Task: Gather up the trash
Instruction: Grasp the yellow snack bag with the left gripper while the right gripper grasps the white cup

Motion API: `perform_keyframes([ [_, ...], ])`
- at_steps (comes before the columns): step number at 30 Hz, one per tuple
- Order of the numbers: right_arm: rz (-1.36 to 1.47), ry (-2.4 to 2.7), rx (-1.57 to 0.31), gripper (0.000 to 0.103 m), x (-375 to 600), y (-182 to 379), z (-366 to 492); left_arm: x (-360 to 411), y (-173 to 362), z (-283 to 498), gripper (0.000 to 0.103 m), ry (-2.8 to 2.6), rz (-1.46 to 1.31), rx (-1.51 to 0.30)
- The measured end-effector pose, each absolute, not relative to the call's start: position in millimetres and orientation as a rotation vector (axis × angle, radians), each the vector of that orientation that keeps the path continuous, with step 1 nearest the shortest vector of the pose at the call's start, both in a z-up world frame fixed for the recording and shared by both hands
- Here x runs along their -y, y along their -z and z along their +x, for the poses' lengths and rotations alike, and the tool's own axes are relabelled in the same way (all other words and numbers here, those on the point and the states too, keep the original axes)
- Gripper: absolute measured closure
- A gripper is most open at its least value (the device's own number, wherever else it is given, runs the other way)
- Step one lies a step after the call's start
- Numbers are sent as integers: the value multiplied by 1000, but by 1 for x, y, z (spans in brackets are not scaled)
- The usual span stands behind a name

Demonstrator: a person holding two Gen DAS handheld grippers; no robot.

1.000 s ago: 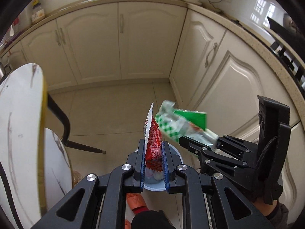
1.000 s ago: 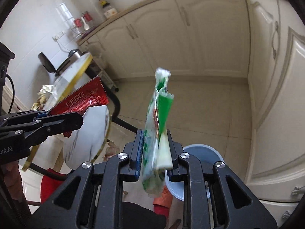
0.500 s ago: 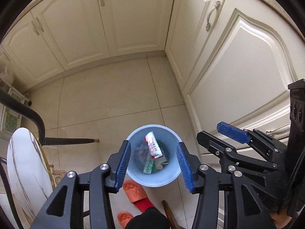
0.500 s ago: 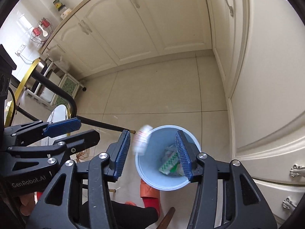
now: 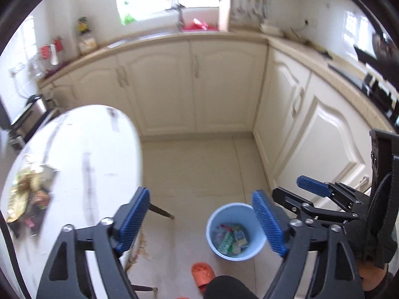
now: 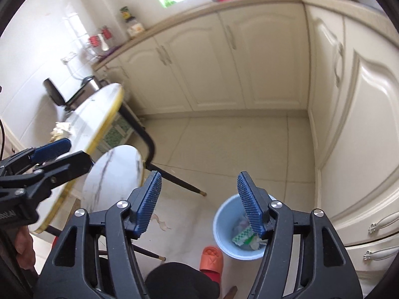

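Note:
A light blue trash bin [image 5: 233, 211] stands on the tiled floor and holds several wrappers [image 5: 230, 239], one of them green and white. It also shows in the right wrist view [image 6: 224, 211]. My left gripper [image 5: 202, 221] is open and empty, above and left of the bin. My right gripper [image 6: 199, 204] is open and empty, above the bin's left side; it also shows in the left wrist view [image 5: 299, 191]. More crumpled trash [image 5: 23, 196] lies on the white marble table [image 5: 82, 149] at the left.
Cream kitchen cabinets [image 5: 194, 84] line the back and right walls. A black table leg [image 6: 172, 177] slants down to the floor by the bin. An orange slipper [image 6: 212, 261] is on the floor beside the bin. A lower round marble top [image 6: 114, 172] sits under the table.
Both grippers opened and dropped the red wrapper and the green wrapper into the bin. Since then both cameras have tilted up and back towards the table, jaws wider open.

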State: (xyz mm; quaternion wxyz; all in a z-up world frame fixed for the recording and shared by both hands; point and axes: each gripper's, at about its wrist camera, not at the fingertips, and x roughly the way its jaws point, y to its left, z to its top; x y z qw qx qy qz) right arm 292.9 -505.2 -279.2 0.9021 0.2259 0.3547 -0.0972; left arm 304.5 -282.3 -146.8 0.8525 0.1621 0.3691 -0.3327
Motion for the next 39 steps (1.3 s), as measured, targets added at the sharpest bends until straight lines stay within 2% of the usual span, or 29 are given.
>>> perform_keyframes([
  [8, 285, 32, -699, 35, 402, 214, 346, 144, 124, 316, 15, 472, 225, -726],
  [14, 153, -81, -736, 34, 331, 201, 408, 70, 127, 355, 15, 300, 194, -794],
  [21, 52, -160, -821, 34, 284, 217, 475, 43, 131, 441, 15, 197, 152, -893],
  [30, -26, -238, -883, 34, 260, 238, 558, 52, 181, 531, 15, 239, 187, -984],
  [33, -69, -270, -895, 34, 250, 245, 580, 59, 196, 548, 19, 241, 218, -996],
  [35, -90, -299, -904, 34, 244, 250, 592, 60, 199, 554, 29, 254, 212, -997],
  [37, -118, -312, -914, 34, 239, 255, 601, 61, 200, 557, 49, 284, 200, -998],
  [39, -127, -327, -923, 37, 235, 260, 609, 63, 201, 555, 54, 291, 217, -988],
])
